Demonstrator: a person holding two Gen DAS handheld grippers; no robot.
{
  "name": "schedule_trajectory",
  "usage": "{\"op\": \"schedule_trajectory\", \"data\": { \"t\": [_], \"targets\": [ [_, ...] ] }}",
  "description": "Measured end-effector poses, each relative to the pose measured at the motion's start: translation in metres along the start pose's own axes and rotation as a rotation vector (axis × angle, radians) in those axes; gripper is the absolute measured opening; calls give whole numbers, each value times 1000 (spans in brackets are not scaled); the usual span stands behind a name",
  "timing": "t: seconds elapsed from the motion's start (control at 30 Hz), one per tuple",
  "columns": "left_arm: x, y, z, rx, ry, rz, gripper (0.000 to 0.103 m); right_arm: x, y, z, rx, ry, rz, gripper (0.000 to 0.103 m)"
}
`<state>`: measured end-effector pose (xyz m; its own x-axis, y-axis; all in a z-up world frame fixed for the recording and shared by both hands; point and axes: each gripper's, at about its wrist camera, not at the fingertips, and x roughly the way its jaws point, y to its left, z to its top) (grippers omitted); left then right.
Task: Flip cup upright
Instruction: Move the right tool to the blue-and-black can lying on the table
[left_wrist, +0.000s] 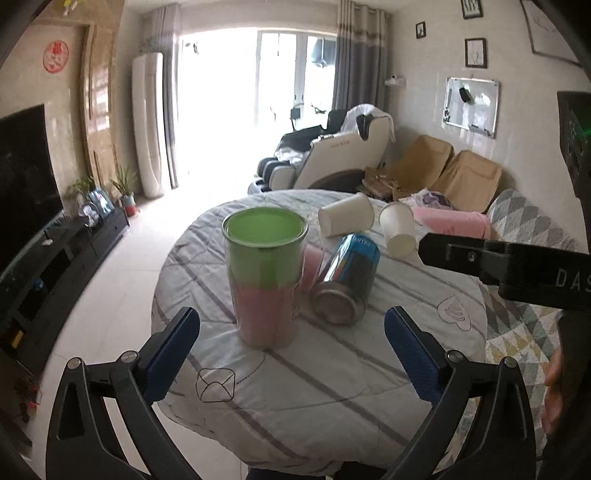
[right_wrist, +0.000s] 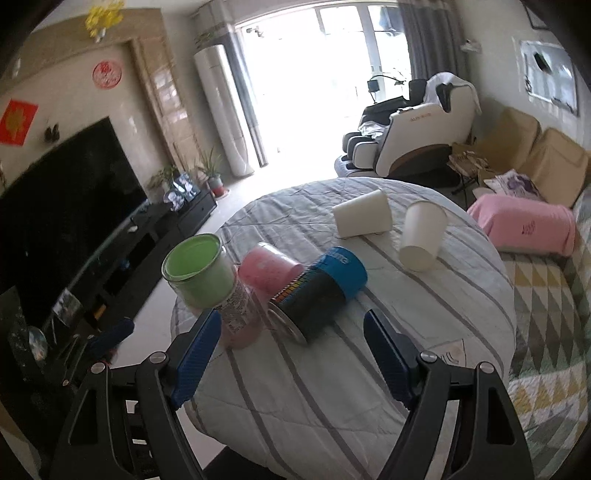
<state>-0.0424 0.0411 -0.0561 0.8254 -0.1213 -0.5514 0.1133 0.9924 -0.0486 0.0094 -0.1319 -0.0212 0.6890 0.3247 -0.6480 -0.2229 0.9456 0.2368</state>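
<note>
A clear cup with green and pink inside (left_wrist: 264, 277) stands upright on the round table (left_wrist: 332, 387); it also shows in the right wrist view (right_wrist: 210, 288). A blue and black can-like cup (left_wrist: 347, 280) lies on its side beside it (right_wrist: 319, 291). A pink cup (right_wrist: 269, 269) lies on its side behind them. Two white paper cups lie tipped at the far side (right_wrist: 364, 218) (right_wrist: 421, 240). My left gripper (left_wrist: 291, 332) is open just short of the green cup. My right gripper (right_wrist: 291, 328) is open, near the lying can.
A pink bundle (right_wrist: 524, 229) and a patterned quilt (right_wrist: 546, 314) lie on the sofa at the right. A TV (right_wrist: 62, 206) and low cabinet stand at the left. A massage chair (right_wrist: 417, 129) is beyond the table.
</note>
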Motion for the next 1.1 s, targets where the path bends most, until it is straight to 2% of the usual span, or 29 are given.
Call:
{"op": "schedule_trajectory", "data": {
  "t": [0.33,0.57,0.73,0.93,1.1],
  "targets": [
    [-2,-16,3,37,-12,53,103,-7,-20,-9,54,-10,28,81],
    [7,-25,2,61,14,64,103,2,-31,-11,99,25,70,81],
    [16,-21,0,69,33,75,103,26,-42,-5,190,84,100,81],
    [33,-8,-1,61,64,88,103,72,-58,1,313,197,90,81],
    [46,1,1,65,79,67,103,111,-73,3,439,267,146,81]
  ]
}}
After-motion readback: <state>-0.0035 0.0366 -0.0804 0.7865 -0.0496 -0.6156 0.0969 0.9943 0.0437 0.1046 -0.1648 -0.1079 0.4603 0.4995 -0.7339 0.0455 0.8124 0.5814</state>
